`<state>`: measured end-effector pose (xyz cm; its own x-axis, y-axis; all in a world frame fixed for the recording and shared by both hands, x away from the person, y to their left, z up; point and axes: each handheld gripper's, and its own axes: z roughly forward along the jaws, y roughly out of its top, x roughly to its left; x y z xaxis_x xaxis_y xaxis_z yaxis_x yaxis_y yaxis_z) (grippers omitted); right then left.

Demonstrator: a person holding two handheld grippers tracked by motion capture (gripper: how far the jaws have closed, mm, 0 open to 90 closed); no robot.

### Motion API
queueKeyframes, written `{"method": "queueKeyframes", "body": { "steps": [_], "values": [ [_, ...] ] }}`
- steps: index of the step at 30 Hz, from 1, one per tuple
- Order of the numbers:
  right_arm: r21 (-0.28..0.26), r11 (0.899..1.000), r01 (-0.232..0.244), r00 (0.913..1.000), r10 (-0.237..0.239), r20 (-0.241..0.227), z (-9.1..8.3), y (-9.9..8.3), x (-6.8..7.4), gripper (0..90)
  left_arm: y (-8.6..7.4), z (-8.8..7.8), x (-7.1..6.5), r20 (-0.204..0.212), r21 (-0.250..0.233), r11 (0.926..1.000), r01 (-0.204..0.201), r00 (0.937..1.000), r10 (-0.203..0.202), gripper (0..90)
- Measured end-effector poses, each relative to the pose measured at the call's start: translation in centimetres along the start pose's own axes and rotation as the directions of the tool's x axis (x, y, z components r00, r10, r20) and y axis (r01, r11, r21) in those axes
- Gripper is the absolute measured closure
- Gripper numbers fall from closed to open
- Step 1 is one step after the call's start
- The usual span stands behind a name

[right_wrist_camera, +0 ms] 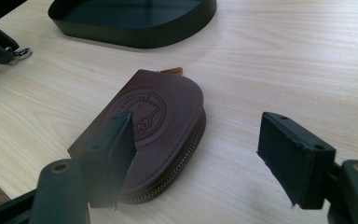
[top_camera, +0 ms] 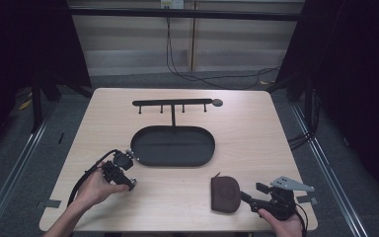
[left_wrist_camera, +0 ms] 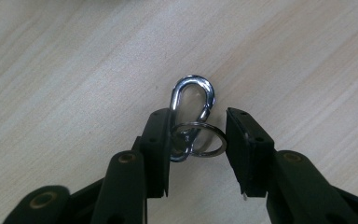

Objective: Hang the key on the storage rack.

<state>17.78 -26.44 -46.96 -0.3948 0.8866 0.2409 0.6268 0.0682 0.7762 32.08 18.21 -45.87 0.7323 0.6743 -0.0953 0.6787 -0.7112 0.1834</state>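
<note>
The left gripper pointed down at the table, the person's left hand wrapped around its body, jaws partly open with the metal clip and its key ring lying between them, the clip against one pad, the other apart. The right gripper lay low and nearly level, jaws wide, one beside the brown pouch, holding nothing.

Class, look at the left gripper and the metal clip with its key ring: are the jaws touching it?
Touching on one side. In the left gripper view, one pad of the left gripper lies against the carabiner clip; bare table shows between the key ring and the other pad.
</note>
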Motion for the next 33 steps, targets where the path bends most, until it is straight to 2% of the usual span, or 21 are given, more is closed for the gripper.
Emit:
{"method": "queueKeyframes", "body": {
  "steps": [4,7,8,9,10,15,19,22,27,30,33],
  "values": [
    [0.001,1.000,-0.002,1.0000,0.002,0.000,0.0,0.0,0.0,27.0,0.0,-0.1,0.3,0.019,0.008,1.0000,0.000,0.9998,0.000,62.0],
    [0.001,1.000,-0.003,1.0000,0.003,0.000,0.0,0.0,0.0,27.0,-0.1,-0.5,0.6,0.045,-0.009,0.9999,0.014,0.9989,-0.014,65.2],
    [0.003,1.000,-0.003,1.0000,0.003,0.002,0.0,0.0,0.0,27.0,-0.2,-0.8,0.7,0.061,-0.026,0.9996,0.008,0.9981,-0.006,76.8],
    [0.003,1.000,-0.003,1.0000,0.003,0.002,0.0,0.0,0.0,27.0,-0.2,-1.0,0.8,0.067,-0.036,0.9992,0.016,0.9977,-0.014,76.8],
    [0.004,1.000,-0.003,1.0000,0.003,0.002,0.1,0.0,0.0,27.0,-0.2,-1.1,0.8,0.054,-0.032,0.9994,0.011,0.9985,-0.009,76.8],
    [0.000,1.000,-0.004,1.0000,0.004,0.002,0.0,0.0,0.0,27.0,-0.2,-1.1,1.0,0.069,-0.030,0.9995,0.008,0.9976,-0.006,79.6],
    [0.002,1.000,-0.004,1.0000,0.004,0.000,0.1,0.0,-0.1,27.0,0.2,-1.3,0.8,0.068,-0.049,0.9987,0.015,0.9976,-0.012,71.0],
    [0.002,1.000,-0.004,1.0000,0.004,0.000,0.1,0.0,-0.1,27.0,0.9,-1.4,0.6,0.057,-0.047,0.9989,0.007,0.9984,-0.004,68.7],
    [0.002,1.000,-0.003,1.0000,0.003,-0.005,0.1,0.0,0.0,27.0,2.1,-1.2,0.6,0.061,-0.043,0.9991,0.000,0.9981,0.003,65.2],
    [0.003,1.000,-0.004,1.0000,0.004,-0.007,0.1,0.0,-0.1,27.0,2.6,-0.9,0.7,0.078,-0.045,0.9990,0.004,0.9970,0.000,63.5],
    [0.004,1.000,-0.003,1.0000,0.003,-0.008,0.1,0.0,-0.1,27.0,3.2,-0.4,0.8,0.076,-0.028,0.9996,0.002,0.9971,0.000,62.1]
  ]
}}
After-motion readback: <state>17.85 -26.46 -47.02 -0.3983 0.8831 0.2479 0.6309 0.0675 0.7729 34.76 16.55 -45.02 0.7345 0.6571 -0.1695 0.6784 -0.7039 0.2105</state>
